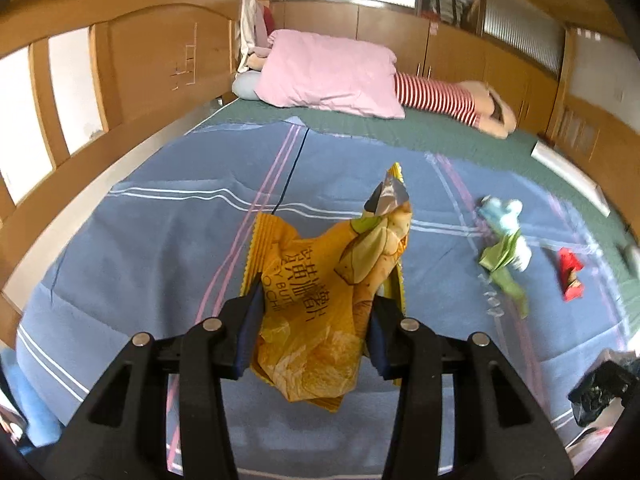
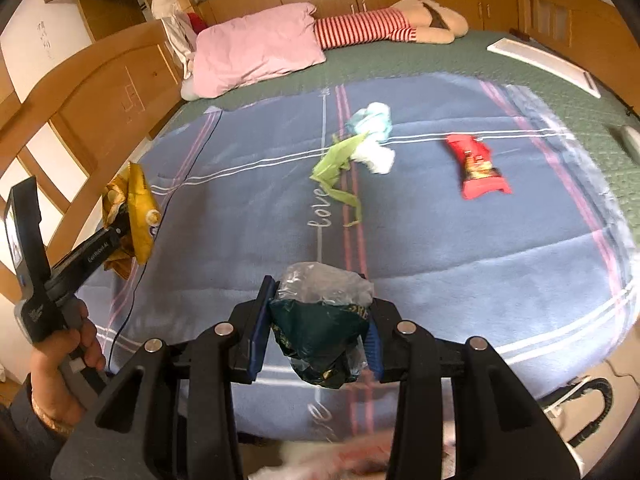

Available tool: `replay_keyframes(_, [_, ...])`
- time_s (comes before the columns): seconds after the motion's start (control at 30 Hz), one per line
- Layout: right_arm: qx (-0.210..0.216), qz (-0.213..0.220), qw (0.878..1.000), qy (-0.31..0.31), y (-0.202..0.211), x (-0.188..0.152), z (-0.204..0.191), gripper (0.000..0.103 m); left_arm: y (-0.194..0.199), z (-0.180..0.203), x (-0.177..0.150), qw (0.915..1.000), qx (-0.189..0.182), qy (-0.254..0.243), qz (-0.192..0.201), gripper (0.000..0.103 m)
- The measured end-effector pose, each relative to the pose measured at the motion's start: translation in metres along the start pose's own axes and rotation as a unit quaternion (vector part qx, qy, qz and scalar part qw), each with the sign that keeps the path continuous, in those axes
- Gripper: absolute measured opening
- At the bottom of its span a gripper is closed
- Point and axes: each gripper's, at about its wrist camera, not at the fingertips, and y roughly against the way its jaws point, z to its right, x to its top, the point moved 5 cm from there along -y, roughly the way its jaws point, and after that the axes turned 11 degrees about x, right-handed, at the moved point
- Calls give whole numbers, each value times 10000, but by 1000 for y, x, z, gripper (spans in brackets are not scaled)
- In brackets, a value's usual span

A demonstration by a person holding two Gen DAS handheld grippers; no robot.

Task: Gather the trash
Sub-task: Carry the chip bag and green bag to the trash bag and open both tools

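My left gripper [image 1: 314, 332] is shut on a crumpled yellow chip bag [image 1: 332, 292] and holds it above the blue blanket [image 1: 160, 248]; the bag also shows in the right wrist view [image 2: 134, 216] at the left. My right gripper [image 2: 318, 340] is shut on a dark green wrapper with clear plastic [image 2: 320, 328], also above the blanket. Loose on the blanket lie a green wrapper with light blue and white trash [image 2: 360, 140] and a red snack packet [image 2: 478, 166]; both show in the left wrist view, the green one [image 1: 504, 252] and the red one [image 1: 570, 274].
A pink pillow [image 2: 256, 48] and a striped plush doll [image 2: 384, 28] lie at the head of the bed. A wooden headboard [image 1: 120, 72] stands on the left. A white flat object [image 2: 544, 62] lies at the far right edge. A black cable [image 2: 588, 408] hangs by the near right.
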Motion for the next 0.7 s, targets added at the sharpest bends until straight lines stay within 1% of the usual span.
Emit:
replay_keyframes(0.1, [4,-112,9999,71,32,-14,8,40,10,-7,-8,9986,-407,343,-80,45])
replay_keyframes(0.17, [-64,-245,9994,239,53,-28,15,40,15,-2,-15,9973,-609,373,-148,45])
replay_keyframes(0.27, [-298,-544,9967,526,79,-56,28,40,27,15,-28,9948,-980,200,-167,45])
replay_keyframes(0.33, [-255,-934,9933,624,89,-81,37,40,39,32,-37,9921,-1251,-28,-91,45])
replay_keyframes(0.37, [-248,-1061,9917,681,92,-90,38,41,45,41,-42,9901,-1392,-149,-49,45])
replay_keyframes(0.4, [-177,-1278,9887,765,94,-101,39,44,51,48,-47,9883,-1507,-255,-20,45])
replay_keyframes(0.43, [-70,-1479,9854,839,94,-111,38,51,56,56,-52,9863,-1607,-369,8,45])
replay_keyframes(0.47, [-26,-1543,9839,902,95,-115,37,55,62,64,-59,9840,-1714,-491,29,45])
replay_keyframes(0.5, [-11,-1447,9848,958,98,-115,37,70,69,75,-66,9800,-1878,-660,48,45])
replay_keyframes(0.53, [-6,-1139,9895,886,104,-107,39,83,74,82,-71,9764,-2010,-783,70,45])
replay_keyframes(0.57, [33,-749,9951,645,112,-97,45,86,81,90,-77,9712,-2188,-934,112,45])
replay_keyframes(0.63, [198,-155,9997,-43,125,-79,63,87,96,105,-86,9594,-2547,-1196,219,45])
replay_keyframes(0.67, [266,230,9971,-671,133,-68,81,87,105,113,-92,9521,-2731,-1349,287,45])
replay_keyframes(0.7, [238,446,9934,-1030,137,-63,91,87,117,124,-100,9408,-2993,-1549,369,45])
